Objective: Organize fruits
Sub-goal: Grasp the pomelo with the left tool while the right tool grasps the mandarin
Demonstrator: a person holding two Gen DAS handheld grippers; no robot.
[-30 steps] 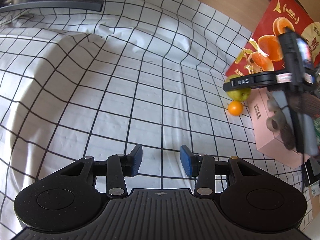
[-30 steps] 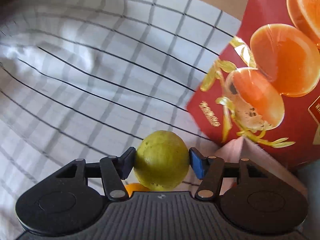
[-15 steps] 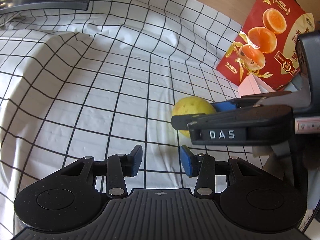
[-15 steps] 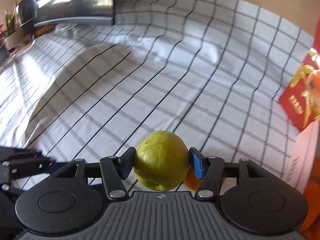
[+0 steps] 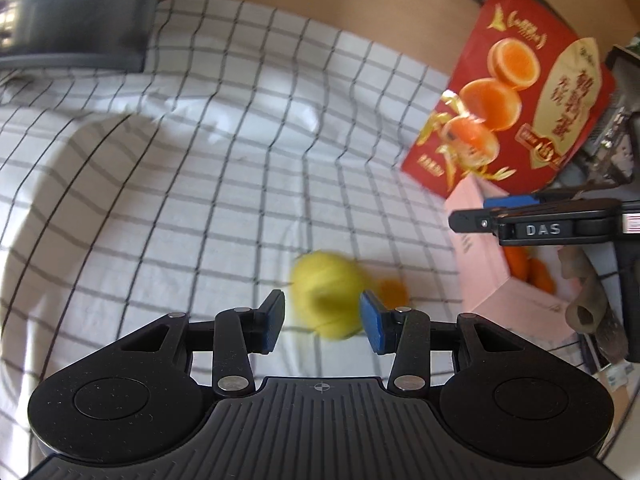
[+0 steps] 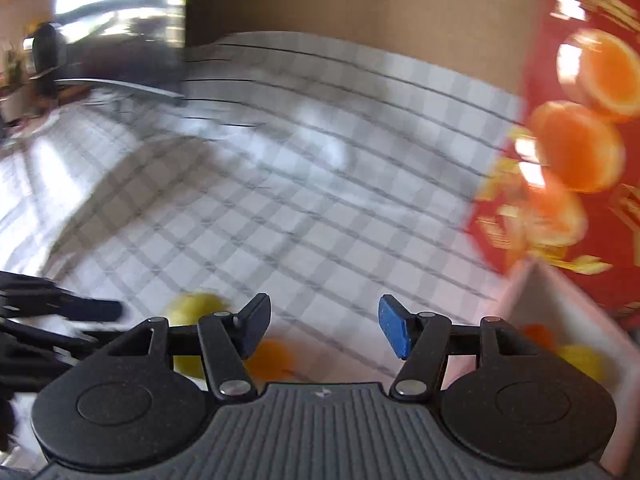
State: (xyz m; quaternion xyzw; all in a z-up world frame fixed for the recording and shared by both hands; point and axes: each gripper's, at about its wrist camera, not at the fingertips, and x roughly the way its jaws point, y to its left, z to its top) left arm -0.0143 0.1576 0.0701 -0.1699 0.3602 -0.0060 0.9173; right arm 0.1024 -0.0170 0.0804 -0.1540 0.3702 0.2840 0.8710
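Note:
A yellow-green fruit (image 5: 326, 296) lies on the checked cloth, between and just ahead of the open fingers of my left gripper (image 5: 322, 320); touching cannot be told through the blur. A small orange (image 5: 392, 290) lies just right of it. My right gripper (image 6: 322, 330) is open and empty; it also shows in the left wrist view (image 5: 480, 212) above a pink box (image 5: 516, 292) that holds oranges (image 5: 528, 270). In the right wrist view the yellow-green fruit (image 6: 192, 308) and the orange (image 6: 272, 358) sit low left.
A red bag printed with oranges (image 5: 516, 92) stands behind the pink box at the right. A dark flat object (image 5: 80, 20) lies at the far left. The checked cloth (image 5: 200, 160) covers the surface, with a raised fold at the left.
My right gripper has opened, let go of the yellow-green fruit onto the cloth, and moved right over the pink box. My left gripper has moved up to the fruit.

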